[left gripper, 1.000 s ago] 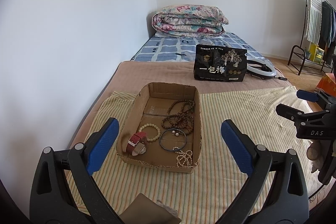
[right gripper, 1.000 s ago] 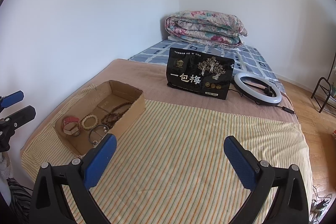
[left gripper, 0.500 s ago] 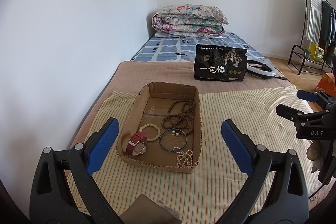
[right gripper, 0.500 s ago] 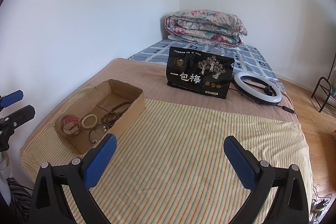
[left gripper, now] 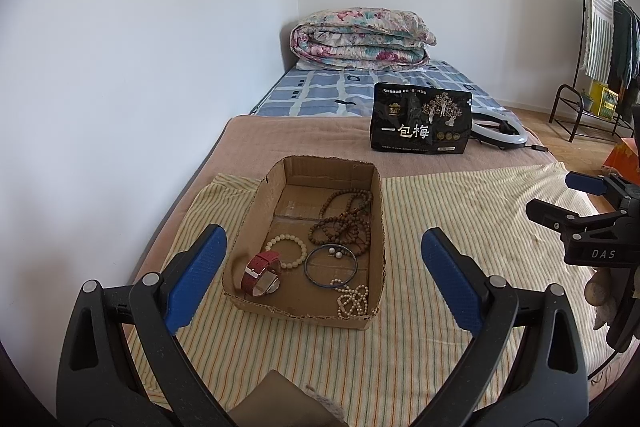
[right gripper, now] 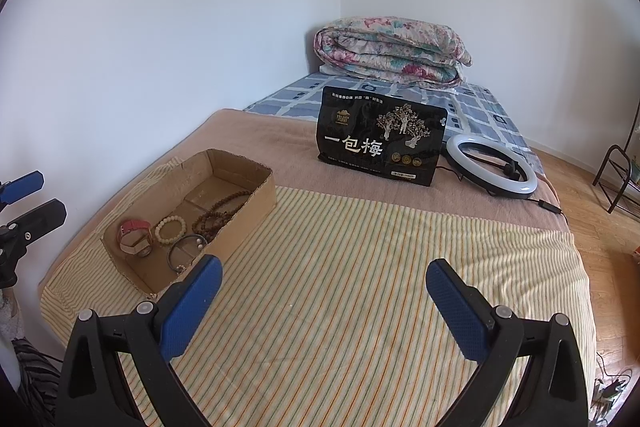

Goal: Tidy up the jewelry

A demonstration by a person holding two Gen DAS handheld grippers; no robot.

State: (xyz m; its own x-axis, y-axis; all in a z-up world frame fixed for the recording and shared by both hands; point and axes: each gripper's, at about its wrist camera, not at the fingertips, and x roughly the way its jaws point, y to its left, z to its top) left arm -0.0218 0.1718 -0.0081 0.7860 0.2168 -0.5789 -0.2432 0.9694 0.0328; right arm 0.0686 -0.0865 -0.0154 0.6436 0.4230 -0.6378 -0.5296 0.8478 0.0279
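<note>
An open cardboard box (left gripper: 374, 195) sits on a striped cloth (left gripper: 460, 203) on the bed; it also shows in the right wrist view (right gripper: 244, 211). Inside lie a red-strap watch (left gripper: 260, 271), a cream bead bracelet (left gripper: 286, 251), a dark bangle (left gripper: 330, 265), brown bead strands (left gripper: 344, 219) and a pearl strand (left gripper: 354, 297). My left gripper (left gripper: 322, 255) is open and empty, just short of the box's near end. My right gripper (right gripper: 324, 291) is open and empty over the bare cloth to the right of the box.
A black snack bag (right gripper: 380, 143) stands behind the cloth, with a ring light (right gripper: 492, 167) to its right. A folded floral quilt (right gripper: 392, 47) lies at the bed's head. White walls run along the left. A clothes rack (left gripper: 600, 27) stands at the far right.
</note>
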